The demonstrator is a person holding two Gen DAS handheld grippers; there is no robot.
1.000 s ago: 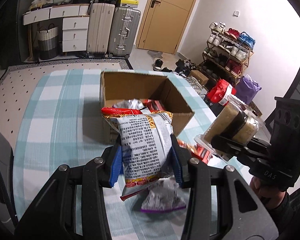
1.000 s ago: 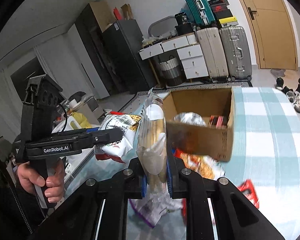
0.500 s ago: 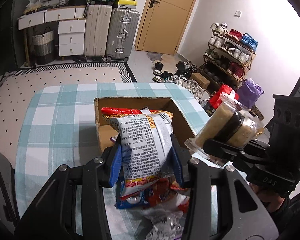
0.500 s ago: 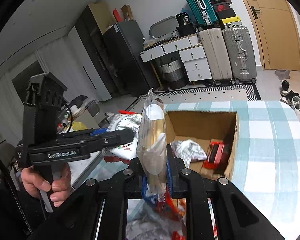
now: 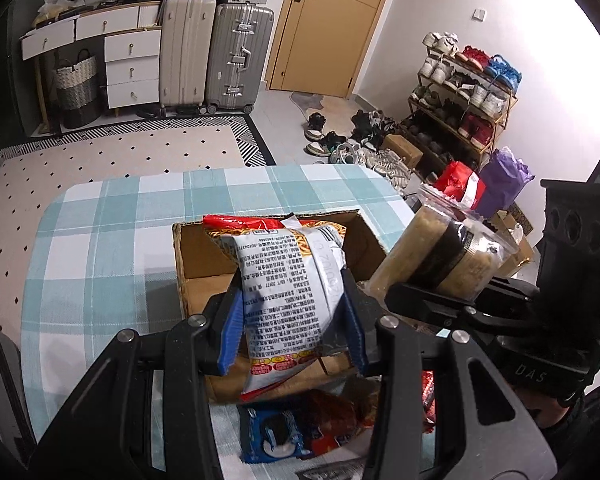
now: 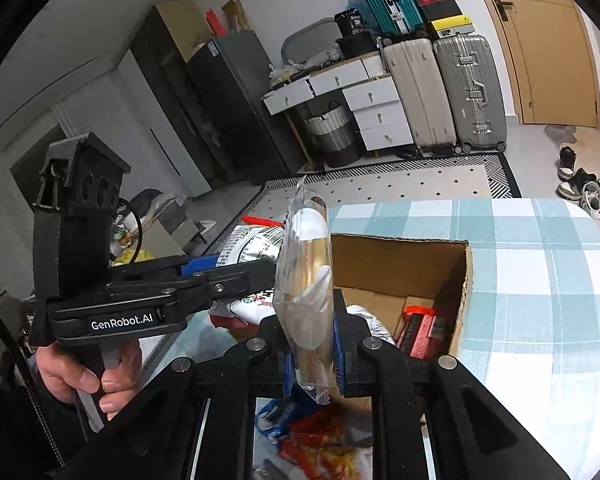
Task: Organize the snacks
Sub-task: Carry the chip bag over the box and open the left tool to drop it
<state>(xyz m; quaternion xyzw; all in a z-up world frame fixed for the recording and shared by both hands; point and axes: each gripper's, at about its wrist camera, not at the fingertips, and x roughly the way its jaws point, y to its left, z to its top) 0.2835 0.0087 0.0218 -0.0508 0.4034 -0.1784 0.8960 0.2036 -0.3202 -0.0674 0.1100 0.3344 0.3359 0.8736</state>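
An open cardboard box (image 5: 188,256) (image 6: 462,304) stands on the checked tablecloth. My left gripper (image 5: 292,320) is shut on a white and red snack bag (image 5: 288,280) and holds it upright above the box's near side; the bag also shows in the right wrist view (image 6: 252,240). My right gripper (image 6: 314,344) is shut on a clear pack of beige cakes (image 6: 306,280) (image 5: 440,252), held over the box's left wall. Inside the box lie a red pack (image 6: 420,324) and a silver bag (image 6: 366,318).
Loose snacks lie on the table before the box: a blue cookie pack (image 5: 272,432) and red-orange bags (image 6: 324,440). Checked cloth (image 6: 540,264) extends right of the box. Suitcases (image 5: 212,52), drawers and a shoe rack (image 5: 464,92) stand across the room.
Both grippers have risen and moved forward with their snacks, so the box now sits below them and its inside shows. The loose snacks have slid toward the lower edge of view.
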